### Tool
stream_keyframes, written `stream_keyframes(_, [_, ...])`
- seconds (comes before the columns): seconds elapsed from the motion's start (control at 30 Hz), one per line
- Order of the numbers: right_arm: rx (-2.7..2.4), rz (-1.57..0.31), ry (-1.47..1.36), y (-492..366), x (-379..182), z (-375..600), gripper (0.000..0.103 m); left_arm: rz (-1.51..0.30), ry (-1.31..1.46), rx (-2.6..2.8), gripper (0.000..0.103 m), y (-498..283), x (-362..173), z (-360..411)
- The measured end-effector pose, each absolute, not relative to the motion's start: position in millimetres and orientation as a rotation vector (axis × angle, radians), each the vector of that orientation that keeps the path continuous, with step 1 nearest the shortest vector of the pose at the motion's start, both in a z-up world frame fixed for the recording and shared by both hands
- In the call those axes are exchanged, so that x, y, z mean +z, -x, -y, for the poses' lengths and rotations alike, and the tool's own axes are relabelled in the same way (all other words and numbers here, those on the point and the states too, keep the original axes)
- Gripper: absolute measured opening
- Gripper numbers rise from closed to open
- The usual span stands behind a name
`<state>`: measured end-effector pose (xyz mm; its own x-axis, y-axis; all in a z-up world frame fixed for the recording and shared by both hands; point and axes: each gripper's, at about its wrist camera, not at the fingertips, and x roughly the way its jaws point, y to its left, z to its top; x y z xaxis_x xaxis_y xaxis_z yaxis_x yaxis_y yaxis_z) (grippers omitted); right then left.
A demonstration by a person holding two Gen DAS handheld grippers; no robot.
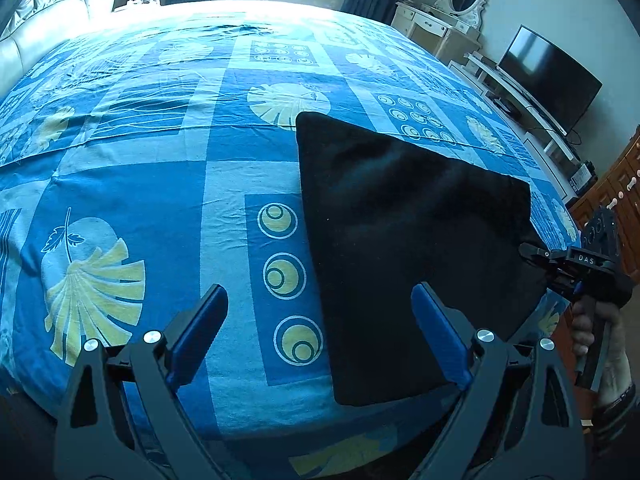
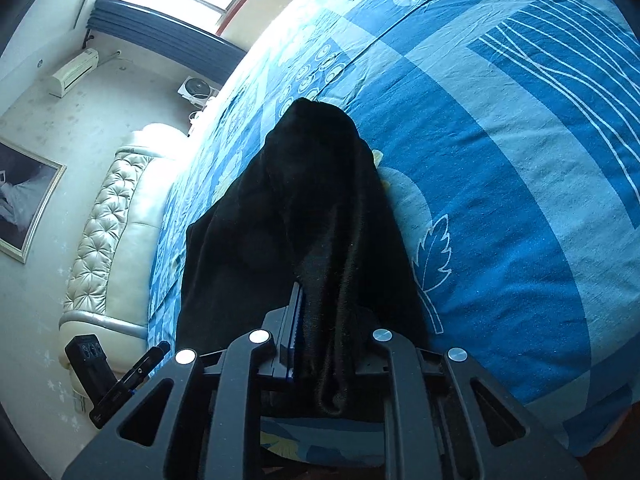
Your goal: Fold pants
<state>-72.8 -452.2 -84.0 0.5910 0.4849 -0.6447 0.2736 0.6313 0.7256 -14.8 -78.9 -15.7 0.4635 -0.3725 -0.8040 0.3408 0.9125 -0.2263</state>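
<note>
The right gripper [image 2: 316, 344] is pinching a corner of the black pants [image 1: 400, 240] on the bed [image 1: 160, 184], probably lifting it, while the left gripper [image 1: 320, 336] is hovering spread open beside the near edge.

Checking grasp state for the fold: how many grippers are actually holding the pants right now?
1. The right gripper is clamped on a bunched edge of the black pants, lifting it off the bed. The left gripper is open above the bed, holding nothing.
</note>
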Motion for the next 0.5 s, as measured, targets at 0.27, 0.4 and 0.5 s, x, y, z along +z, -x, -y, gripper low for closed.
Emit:
stream_keyframes(0.27, [0.143,-0.855,-1.019,90.1,-69.8,473.8,0.069,-0.999,0.025,-0.43,0.093,16.9,-17.0,78.2])
stream_keyframes(0.4, [0.097,-0.836,-1.047,100.6,-70.5,485.9,0.073,-1.012,0.034,-0.432,0.093,15.9,-19.0,76.2])
stream_keyframes(0.5, [0.102,-0.857,-1.073,104.1,-79.6,486.8,0.073,-1.04,0.075,-0.46,0.093,14.0,-23.2,72.2])
